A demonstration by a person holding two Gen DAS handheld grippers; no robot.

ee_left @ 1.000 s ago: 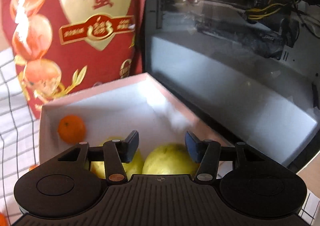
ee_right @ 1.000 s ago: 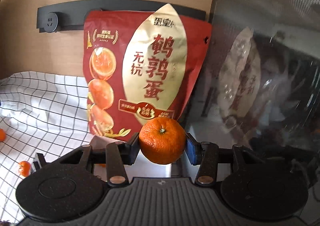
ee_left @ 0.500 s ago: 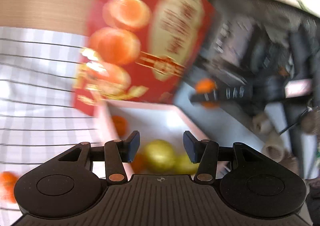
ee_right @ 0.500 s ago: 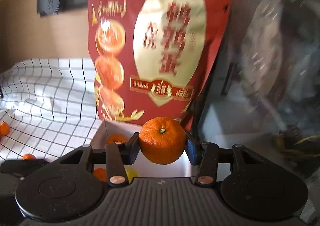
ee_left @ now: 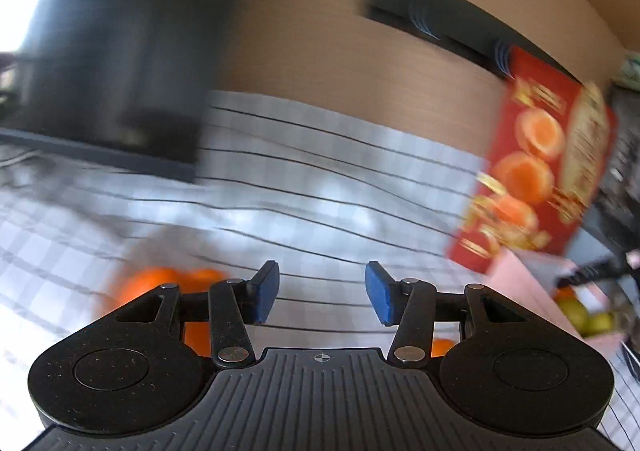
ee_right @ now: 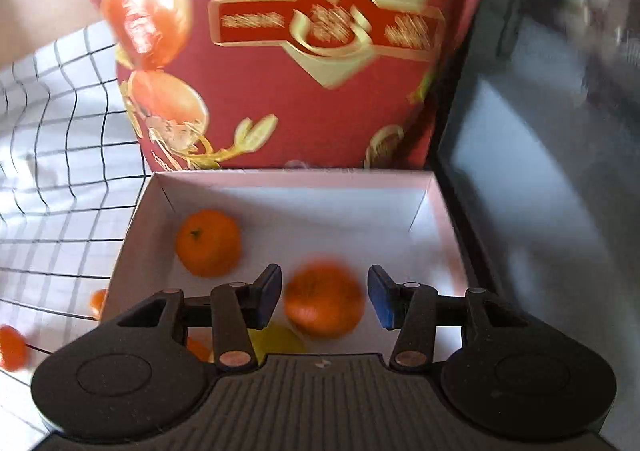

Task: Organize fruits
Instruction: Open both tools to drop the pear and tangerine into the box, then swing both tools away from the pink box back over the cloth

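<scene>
Right hand-held gripper [ee_right: 322, 301] hangs over the white box [ee_right: 132, 227], jaws apart, with a blurred mandarin [ee_right: 324, 303] loose between them, seemingly dropping. Left hand-held gripper [ee_left: 320, 293], parted and empty, should line up squarely on the mandarins [ee_left: 160, 283] lying on the checked cloth [ee_left: 320, 191] at near left.

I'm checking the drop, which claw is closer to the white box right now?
Right. The right claw hangs open directly over the white box; the left claw is off beside it, over the checked cloth.
</scene>
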